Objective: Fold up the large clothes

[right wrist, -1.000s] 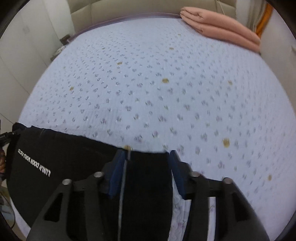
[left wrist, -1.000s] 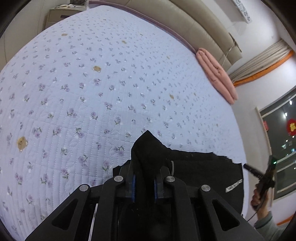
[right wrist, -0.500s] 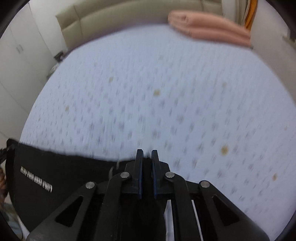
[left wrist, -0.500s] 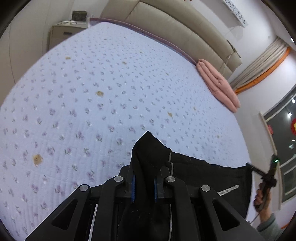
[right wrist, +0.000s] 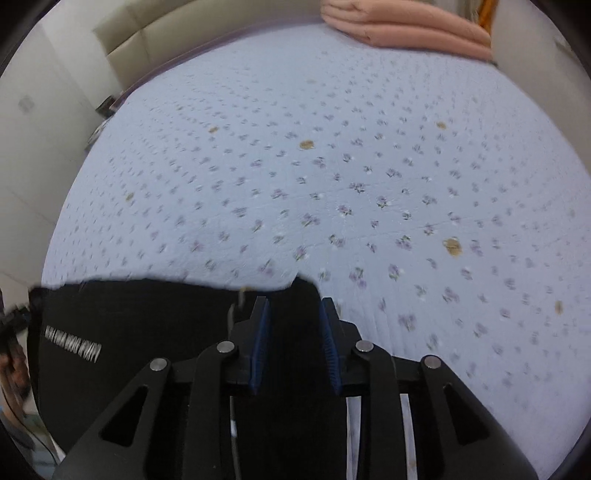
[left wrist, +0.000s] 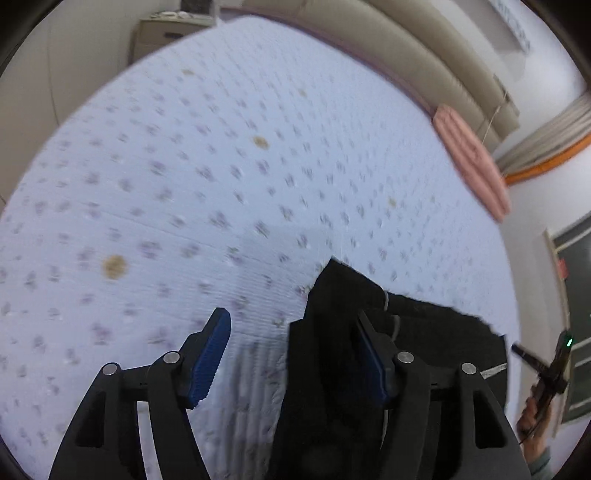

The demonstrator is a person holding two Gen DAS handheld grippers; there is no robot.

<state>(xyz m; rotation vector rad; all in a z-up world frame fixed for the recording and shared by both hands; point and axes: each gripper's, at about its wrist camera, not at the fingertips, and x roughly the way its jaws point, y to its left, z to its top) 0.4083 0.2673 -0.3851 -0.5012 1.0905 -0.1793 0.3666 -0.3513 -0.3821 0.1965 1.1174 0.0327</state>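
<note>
A black garment [left wrist: 436,339] with white lettering [right wrist: 72,341] lies at the near edge of a bed. In the left wrist view my left gripper [left wrist: 291,332] is open, its jaws wide apart; a corner of the garment drapes against the right pad [left wrist: 371,350]. In the right wrist view my right gripper [right wrist: 293,314] stands part open, with another corner of the garment [right wrist: 295,332] between its blue pads. The other hand and gripper show at each view's edge, the right one [left wrist: 550,365] and the left one [right wrist: 11,332].
The bed has a pale blue quilt with small purple flowers [left wrist: 258,177] [right wrist: 351,166]. A folded pink blanket [left wrist: 472,158] [right wrist: 406,27] lies at the far end by a beige headboard [left wrist: 406,48]. A nightstand [left wrist: 166,33] stands at the far left corner.
My left gripper has opened wide and let go of the garment corner it was pinching. My right gripper shut on the garment half a second ago and now stands part open again. Both views shifted.
</note>
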